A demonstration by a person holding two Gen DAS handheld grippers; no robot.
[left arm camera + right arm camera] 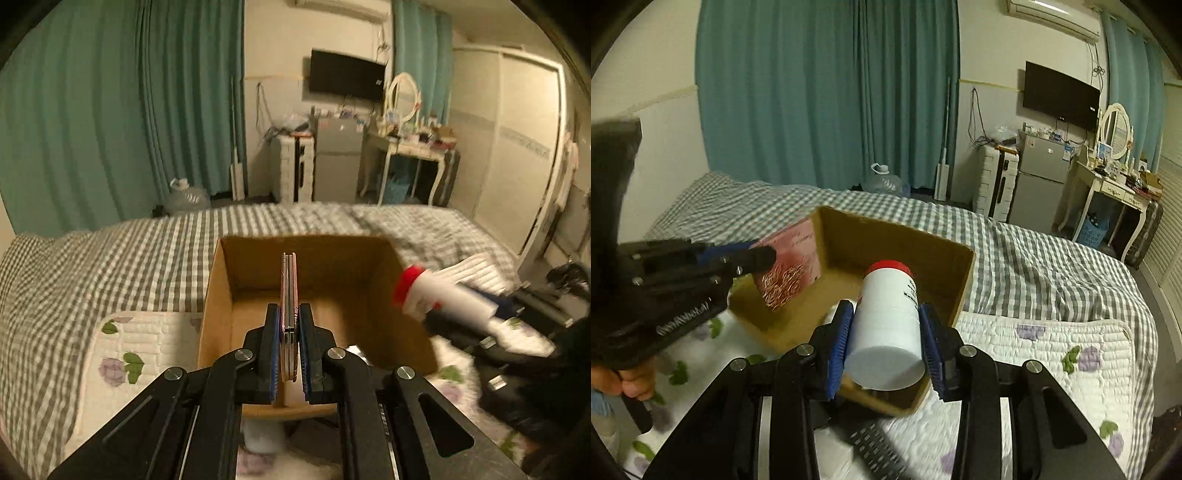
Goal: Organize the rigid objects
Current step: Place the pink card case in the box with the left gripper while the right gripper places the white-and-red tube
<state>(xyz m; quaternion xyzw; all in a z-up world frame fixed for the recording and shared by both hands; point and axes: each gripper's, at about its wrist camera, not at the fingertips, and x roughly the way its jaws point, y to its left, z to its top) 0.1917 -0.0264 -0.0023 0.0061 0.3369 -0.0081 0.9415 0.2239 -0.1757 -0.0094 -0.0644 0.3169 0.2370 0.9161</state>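
Observation:
An open cardboard box (pixel 218 295) stands on the bed; it also shows in the right wrist view (pixel 964 284). My left gripper (pixel 289 317) is shut on a thin pink box (pixel 289 284), held edge-on over the cardboard box. In the right wrist view the left gripper (pixel 757 258) holds that pink box (pixel 790 269) at the cardboard box's left wall. My right gripper (pixel 886 325) is shut on a white bottle with a red cap (pixel 888 317), held over the cardboard box's near side. The bottle (pixel 443 295) shows blurred at the box's right in the left wrist view.
The box rests on a white floral quilt (pixel 1052 354) over a grey checked bedspread (pixel 110 258). A dark remote (pixel 875 450) lies on the quilt below my right gripper. Beyond the bed stand a fridge (pixel 338 158), a dressing table (pixel 410 147) and teal curtains (pixel 110 110).

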